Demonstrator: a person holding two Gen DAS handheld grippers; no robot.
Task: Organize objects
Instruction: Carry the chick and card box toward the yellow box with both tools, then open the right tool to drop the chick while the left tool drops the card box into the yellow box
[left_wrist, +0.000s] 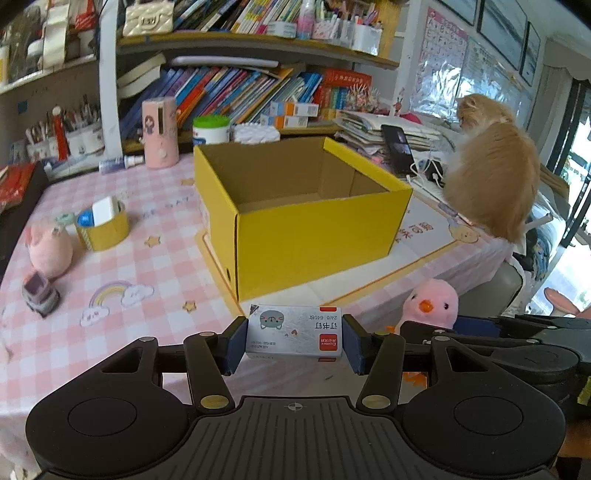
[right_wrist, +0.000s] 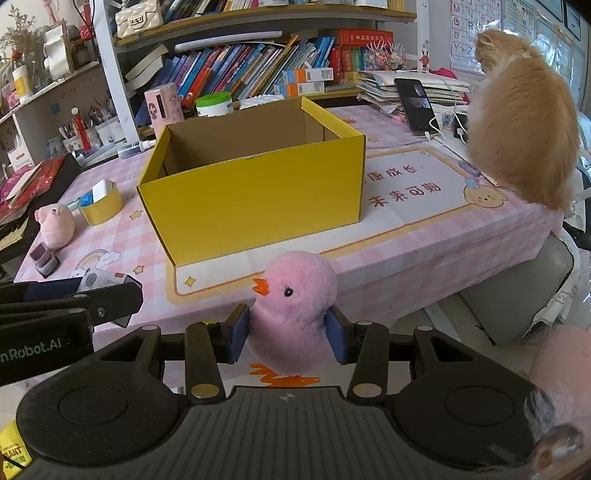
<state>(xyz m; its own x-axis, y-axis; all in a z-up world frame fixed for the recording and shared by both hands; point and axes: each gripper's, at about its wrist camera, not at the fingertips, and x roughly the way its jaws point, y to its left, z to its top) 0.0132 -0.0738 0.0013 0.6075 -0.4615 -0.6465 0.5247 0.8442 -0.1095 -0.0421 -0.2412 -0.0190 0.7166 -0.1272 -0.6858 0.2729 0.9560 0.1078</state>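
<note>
Carrying toward the open yellow cardboard box (left_wrist: 295, 206), the left gripper (left_wrist: 294, 341) clamps a small silver staple carton (left_wrist: 294, 332), the right gripper (right_wrist: 288, 334) a pink plush chick (right_wrist: 295, 306); next, release inside.

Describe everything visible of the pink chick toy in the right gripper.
The pink chick toy is a round plush with fuzzy pink fabric, a small black bead eye, an open orange beak and flat orange felt feet below. It is upright, its beak towards the left of the right wrist view. The right gripper is shut on its lower body, blue pads pressing both sides. It hangs in front of the yellow box, apart from it.
</note>
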